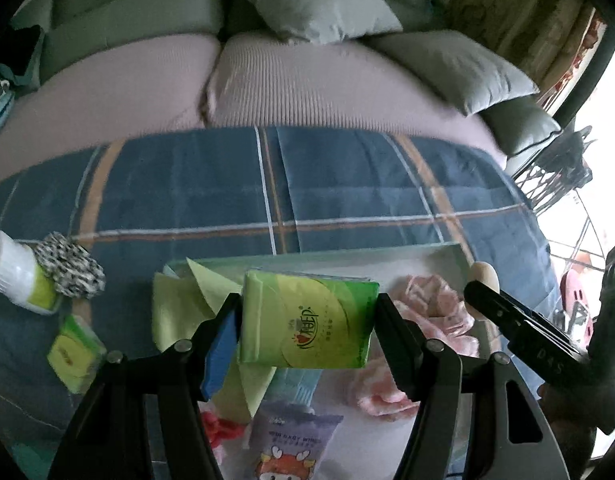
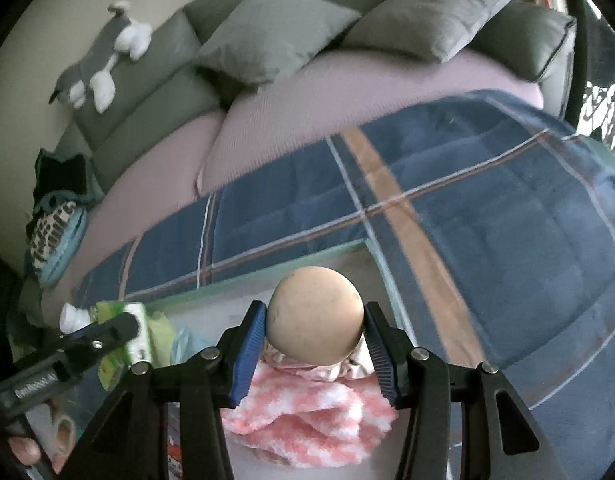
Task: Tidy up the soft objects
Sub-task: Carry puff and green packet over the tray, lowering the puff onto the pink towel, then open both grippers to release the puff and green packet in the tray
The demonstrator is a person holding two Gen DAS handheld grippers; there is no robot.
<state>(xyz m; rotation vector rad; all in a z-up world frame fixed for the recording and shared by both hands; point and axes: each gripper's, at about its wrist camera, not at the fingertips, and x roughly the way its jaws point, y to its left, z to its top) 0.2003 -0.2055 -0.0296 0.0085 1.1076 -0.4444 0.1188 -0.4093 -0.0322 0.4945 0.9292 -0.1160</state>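
A: Plaid blanket (image 1: 347,184) carries white tray (image 1: 427,264). Left gripper (image 1: 307,320) clamped on green tissue pack (image 1: 307,320), held above the tray.

B: Right gripper (image 2: 315,320) pinches beige ball (image 2: 315,316) over pink cloth (image 2: 307,412). Lower each into bare tray space; release gently.

The baby wipes pack (image 1: 285,446) below the left gripper (image 1: 307,322) is cut off by the frame's bottom edge. Beneath the right gripper (image 2: 314,330), the beige ball (image 2: 315,316) hides part of the pink-and-white fluffy cloth (image 2: 307,416). Left of it, a pale, perhaps slipper-like thing (image 2: 63,430) is too blurred to tell.
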